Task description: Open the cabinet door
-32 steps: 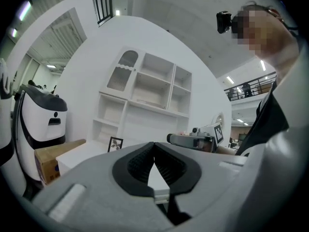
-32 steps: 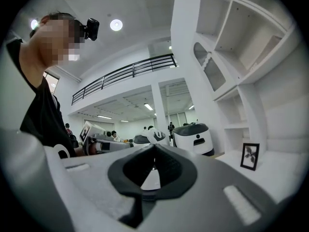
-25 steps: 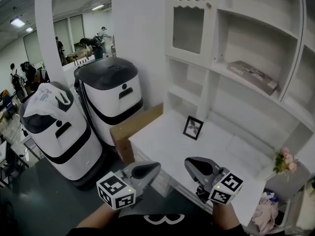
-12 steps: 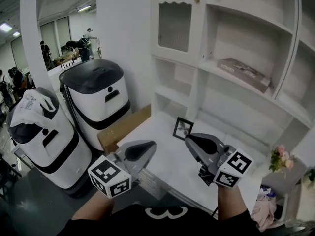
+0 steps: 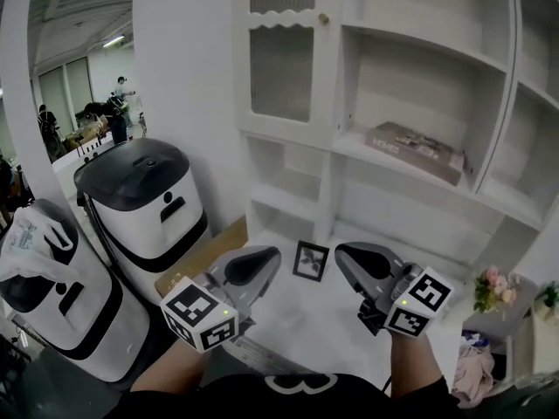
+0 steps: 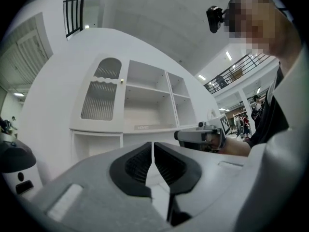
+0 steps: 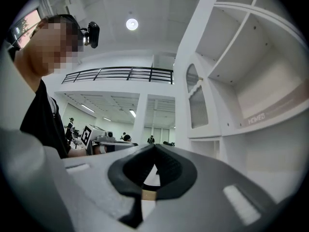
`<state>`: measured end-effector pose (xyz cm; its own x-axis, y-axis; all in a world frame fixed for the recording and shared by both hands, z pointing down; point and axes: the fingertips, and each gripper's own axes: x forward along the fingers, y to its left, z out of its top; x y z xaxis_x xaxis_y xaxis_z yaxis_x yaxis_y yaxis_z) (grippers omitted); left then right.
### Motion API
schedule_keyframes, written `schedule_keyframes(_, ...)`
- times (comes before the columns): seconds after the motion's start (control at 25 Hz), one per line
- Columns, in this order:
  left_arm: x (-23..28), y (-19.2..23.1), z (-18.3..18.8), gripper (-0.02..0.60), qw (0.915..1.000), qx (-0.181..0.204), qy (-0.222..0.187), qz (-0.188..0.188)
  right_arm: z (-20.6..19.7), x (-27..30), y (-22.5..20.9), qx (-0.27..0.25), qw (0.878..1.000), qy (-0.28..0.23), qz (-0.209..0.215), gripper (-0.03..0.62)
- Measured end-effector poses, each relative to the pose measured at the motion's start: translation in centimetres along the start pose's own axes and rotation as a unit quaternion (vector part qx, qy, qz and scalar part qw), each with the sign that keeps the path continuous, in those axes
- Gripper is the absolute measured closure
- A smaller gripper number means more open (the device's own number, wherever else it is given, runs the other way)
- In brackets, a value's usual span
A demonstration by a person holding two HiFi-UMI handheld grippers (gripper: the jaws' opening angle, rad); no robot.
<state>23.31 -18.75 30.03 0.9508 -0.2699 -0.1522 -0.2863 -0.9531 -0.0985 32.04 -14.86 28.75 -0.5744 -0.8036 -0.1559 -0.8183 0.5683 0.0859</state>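
The white cabinet's door [image 5: 281,68] has a ribbed glass pane and a small round knob [image 5: 323,18] at its upper right; it stands closed. Both grippers hover low in the head view, well below and in front of it. My left gripper [image 5: 264,258] is shut with nothing in it, and my right gripper [image 5: 344,253] beside it is shut and empty too. From the left gripper [image 6: 153,144] view the door [image 6: 100,100] and knob [image 6: 121,80] lie up and to the left. Seen from the right gripper [image 7: 154,147], the door [image 7: 195,100] is ahead to the right.
A framed picture [image 5: 310,260] stands on the cabinet's counter [image 5: 349,321]. A flat box [image 5: 415,149] lies on an open shelf, and flowers [image 5: 489,286] sit at the right. Two white-and-black bins [image 5: 144,208] and a cardboard box [image 5: 214,247] stand left of the cabinet. People are far back left.
Both grippers have risen and moved toward the cabinet, staying shut. The head view has swung so that the cabinet door sits nearer the picture's middle.
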Motion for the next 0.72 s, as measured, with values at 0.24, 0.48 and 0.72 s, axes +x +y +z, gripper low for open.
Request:
schedule_keyframes(0.24, 3.7, 4.6, 2.9, 0.578, 0.9988, 0.025, -0.023, -0.035, 2.0, 2.9, -3.5, -0.016, 0.999, -0.003, -0.044, 0.594)
schedule_keyframes(0.48, 7.3, 9.0, 7.0, 0.577, 0.9938, 0.069, -0.055, -0.067, 4.8, 5.5, -6.0, -0.048, 0.995, -0.007, -0.085, 0.593)
schedule_keyframes(0.72, 10.6, 12.5, 10.6, 0.550, 0.9835, 0.136, -0.087, -0.081, 4.9, 7.4, -8.2, -0.065, 0.991, 0.005, -0.117, 0.594)
